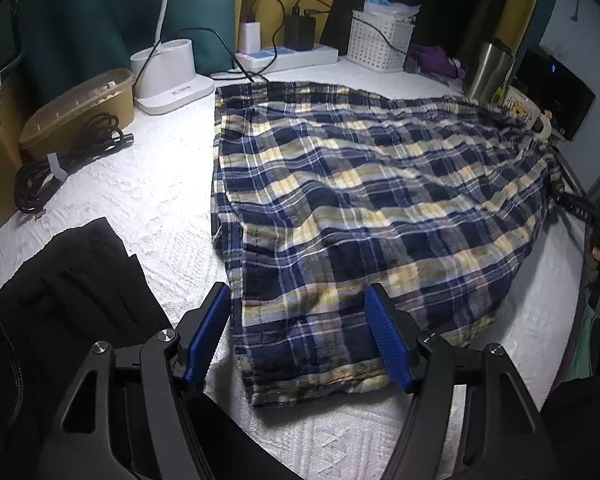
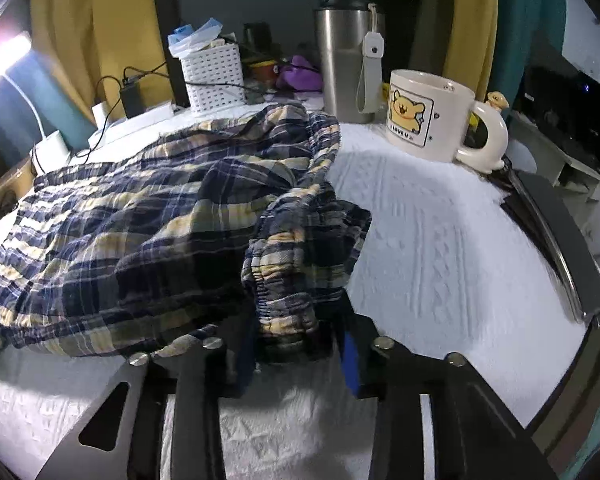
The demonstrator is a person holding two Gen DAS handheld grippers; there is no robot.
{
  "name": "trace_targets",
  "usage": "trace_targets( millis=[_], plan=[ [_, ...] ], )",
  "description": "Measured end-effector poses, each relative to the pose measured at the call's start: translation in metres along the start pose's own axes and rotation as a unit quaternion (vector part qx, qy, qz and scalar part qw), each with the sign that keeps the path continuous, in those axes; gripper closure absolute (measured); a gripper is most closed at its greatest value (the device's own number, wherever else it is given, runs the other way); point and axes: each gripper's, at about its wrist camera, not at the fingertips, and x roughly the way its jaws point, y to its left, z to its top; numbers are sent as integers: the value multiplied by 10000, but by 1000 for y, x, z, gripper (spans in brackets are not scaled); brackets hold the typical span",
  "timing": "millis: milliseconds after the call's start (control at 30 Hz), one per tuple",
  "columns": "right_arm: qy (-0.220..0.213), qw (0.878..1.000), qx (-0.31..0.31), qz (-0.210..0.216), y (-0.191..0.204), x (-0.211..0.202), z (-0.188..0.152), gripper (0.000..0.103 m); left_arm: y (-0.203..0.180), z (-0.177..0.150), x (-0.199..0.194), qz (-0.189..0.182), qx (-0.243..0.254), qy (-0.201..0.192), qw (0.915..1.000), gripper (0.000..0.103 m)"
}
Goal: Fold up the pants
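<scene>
White cloth [image 1: 148,184]; rumpled plaid pants [image 1: 360,184].

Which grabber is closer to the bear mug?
Right. The right gripper pinches the stretchy waistband of the plaid pants, and the mug stands just beyond on the white cloth. The left gripper is over the pants' leg end, far from the mug.
</scene>
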Motion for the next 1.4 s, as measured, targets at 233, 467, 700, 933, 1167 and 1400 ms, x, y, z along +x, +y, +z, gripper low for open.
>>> trace_targets(
  millis=[233, 467, 700, 933, 1167, 1400],
  plan=[
    [-64, 9993, -256, -258, 0, 12, 14, 71, -12, -3, 10, 129, 242, 181, 9995, 34],
    [-42, 9980, -473, -418, -7, 17, 28, 71, -16, 2, 10, 45, 270, 208, 9994, 34],
    [-132, 9949, -724, -690, -14, 38, 62, 71, -24, -2, 10, -230, 280, 238, 9991, 34],
    [-211, 9944, -536, -885, -12, 18, 52, 67, -23, -8, 0, -396, 244, 146, 9988, 40],
    [-452, 9949, -550, -716, 23, -37, 20, 14, -5, -16, -30, -293, -45, -214, 9993, 40],
    [-669, 9890, -1317, 14, 112, -77, 4, 14, 13, -36, -55, -34, -260, -525, 9983, 40]
  ],
)
